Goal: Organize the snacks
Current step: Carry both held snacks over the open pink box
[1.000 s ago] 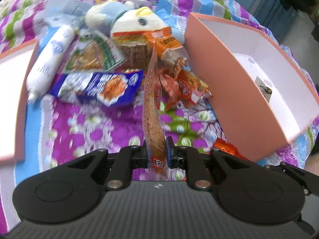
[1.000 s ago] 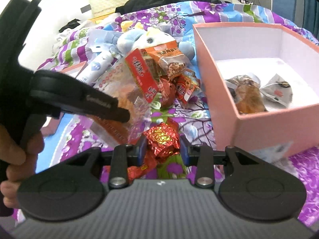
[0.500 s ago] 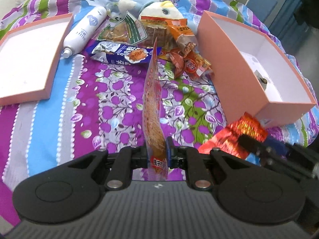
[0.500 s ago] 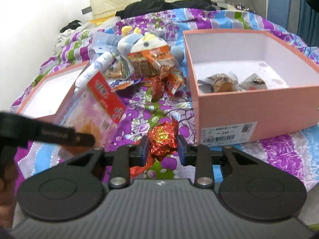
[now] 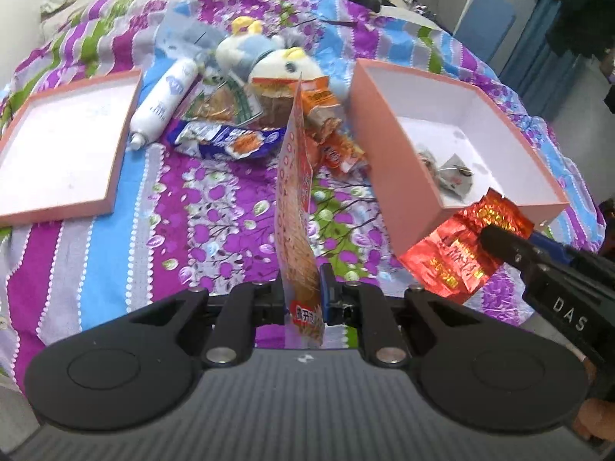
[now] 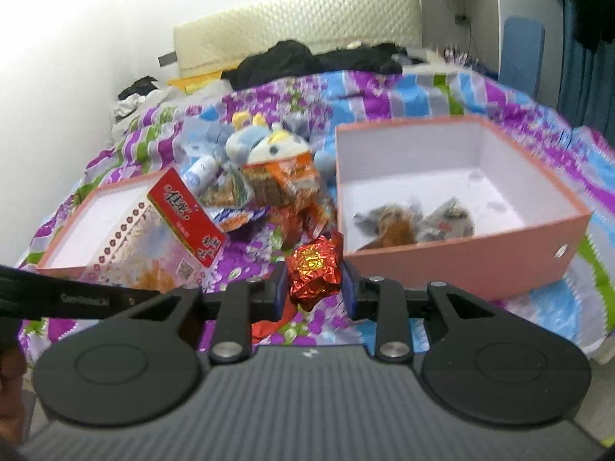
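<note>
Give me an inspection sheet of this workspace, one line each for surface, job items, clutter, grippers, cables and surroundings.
Surface: bed with a floral striped bedspread.
Job's things: open pink box with two wrapped snacks inside; shallow pink lid lying open-side up; snack pile between them, including a blue packet.
Clutter: plush toy and white bottle beside the pile.
Grippers: left gripper shut on a flat orange snack bag, held edge-on; right gripper shut on a red foil packet.
Cables: nothing seen.
Surroundings: dark clothing heaped at the padded headboard; blue chair beyond the bed.
</note>
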### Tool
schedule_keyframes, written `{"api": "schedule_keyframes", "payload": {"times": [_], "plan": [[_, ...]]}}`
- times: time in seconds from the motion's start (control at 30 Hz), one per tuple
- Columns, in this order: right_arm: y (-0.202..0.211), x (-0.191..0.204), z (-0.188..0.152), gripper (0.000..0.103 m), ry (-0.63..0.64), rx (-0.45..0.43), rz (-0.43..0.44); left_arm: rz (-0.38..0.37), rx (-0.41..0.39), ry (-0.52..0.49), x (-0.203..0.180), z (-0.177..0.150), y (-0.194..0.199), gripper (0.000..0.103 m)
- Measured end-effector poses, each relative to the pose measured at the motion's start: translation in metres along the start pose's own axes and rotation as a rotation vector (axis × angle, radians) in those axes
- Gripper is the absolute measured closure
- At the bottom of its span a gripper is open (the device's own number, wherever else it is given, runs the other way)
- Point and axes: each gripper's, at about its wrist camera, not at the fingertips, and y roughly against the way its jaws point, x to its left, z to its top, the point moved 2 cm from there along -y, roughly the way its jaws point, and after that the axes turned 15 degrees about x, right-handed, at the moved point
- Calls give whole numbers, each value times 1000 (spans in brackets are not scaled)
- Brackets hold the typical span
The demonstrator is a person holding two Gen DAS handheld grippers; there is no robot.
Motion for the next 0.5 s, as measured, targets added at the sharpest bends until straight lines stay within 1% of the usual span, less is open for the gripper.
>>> {"api": "schedule_keyframes", "payload": {"times": [0.07,0.23,0.5], "plan": [[9,-5,4,71,-3,-12,-4,-22,-2,-9,-10,0,6,86],[29,-15,6,71,-11,-33,-21,-47,-17,-43,-34,1,20,86],[53,-39,10,71,-47,-68,-50,-100,-53,-102,-69,16,38,86]]}}
